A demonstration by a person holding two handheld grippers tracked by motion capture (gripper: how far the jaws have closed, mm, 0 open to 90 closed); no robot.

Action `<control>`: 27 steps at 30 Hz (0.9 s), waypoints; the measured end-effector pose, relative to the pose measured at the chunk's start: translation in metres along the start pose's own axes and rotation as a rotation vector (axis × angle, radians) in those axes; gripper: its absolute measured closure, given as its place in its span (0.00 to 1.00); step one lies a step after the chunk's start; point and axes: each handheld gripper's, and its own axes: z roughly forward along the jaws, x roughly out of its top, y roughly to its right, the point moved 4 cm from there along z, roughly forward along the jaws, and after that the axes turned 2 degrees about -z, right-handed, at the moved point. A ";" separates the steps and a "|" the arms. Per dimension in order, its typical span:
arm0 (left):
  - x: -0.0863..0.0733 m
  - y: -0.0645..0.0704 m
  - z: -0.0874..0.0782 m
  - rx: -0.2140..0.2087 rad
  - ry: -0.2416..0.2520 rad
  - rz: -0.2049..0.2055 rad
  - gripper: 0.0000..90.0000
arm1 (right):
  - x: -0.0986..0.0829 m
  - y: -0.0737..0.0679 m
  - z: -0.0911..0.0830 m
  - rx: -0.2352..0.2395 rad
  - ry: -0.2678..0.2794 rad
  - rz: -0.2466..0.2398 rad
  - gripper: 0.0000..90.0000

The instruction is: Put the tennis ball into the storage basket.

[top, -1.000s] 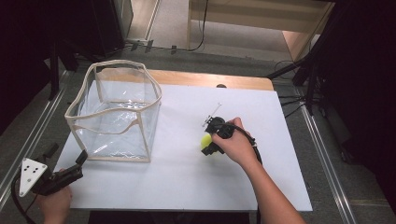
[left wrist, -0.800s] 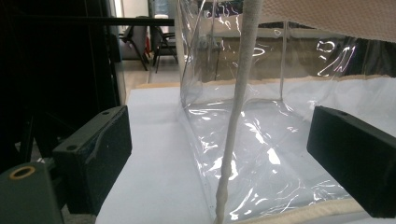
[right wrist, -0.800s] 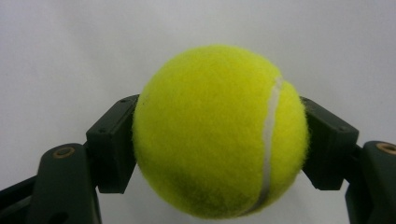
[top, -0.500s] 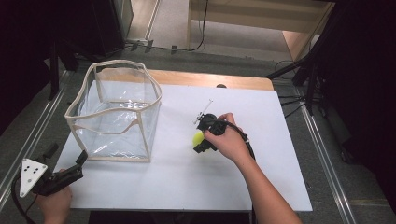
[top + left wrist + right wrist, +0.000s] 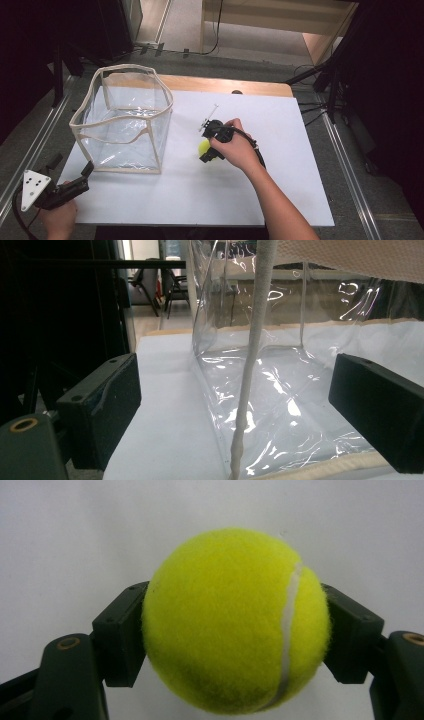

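1. One white board covers most of the table, with a strip of bare wood showing along its far edge.
2. Metal rails run along the left side of the table and a matching rail along the right; beyond the far edge lie grey floor, black cables and a pale wooden frame. Both sides of the room are dark.
3. At the near left corner the person's left hand holds the left gripper, its grey three-cornered plate facing up. It points toward the far right, at the near left corner of the clear plastic bag.
4. In the left gripper view its two black jaws stand wide apart with nothing between them; the bag's cream-trimmed corner seam rises just ahead of them.
5. The bag stands upright and open on the left part of the board, its cream rim wavy, its inside bare.
6. Right of the bag, near the middle of the board, the right hand grasps the right gripper, the forearm reaching in from the near right.
7. That gripper's jaws are clamped on a yellow tennis ball, one on each side, its white seam curving down the right. The ball sits just right of the bag, apart from it.
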 end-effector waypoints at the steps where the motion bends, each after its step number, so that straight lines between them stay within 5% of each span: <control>1: 0.000 0.000 0.000 0.000 0.000 0.000 0.08 | 0.002 0.000 0.000 0.000 0.001 -0.006 0.26; 27: 0.000 -0.001 0.000 -0.003 0.006 -0.009 0.08 | 0.045 -0.016 -0.001 0.025 -0.001 -0.084 0.26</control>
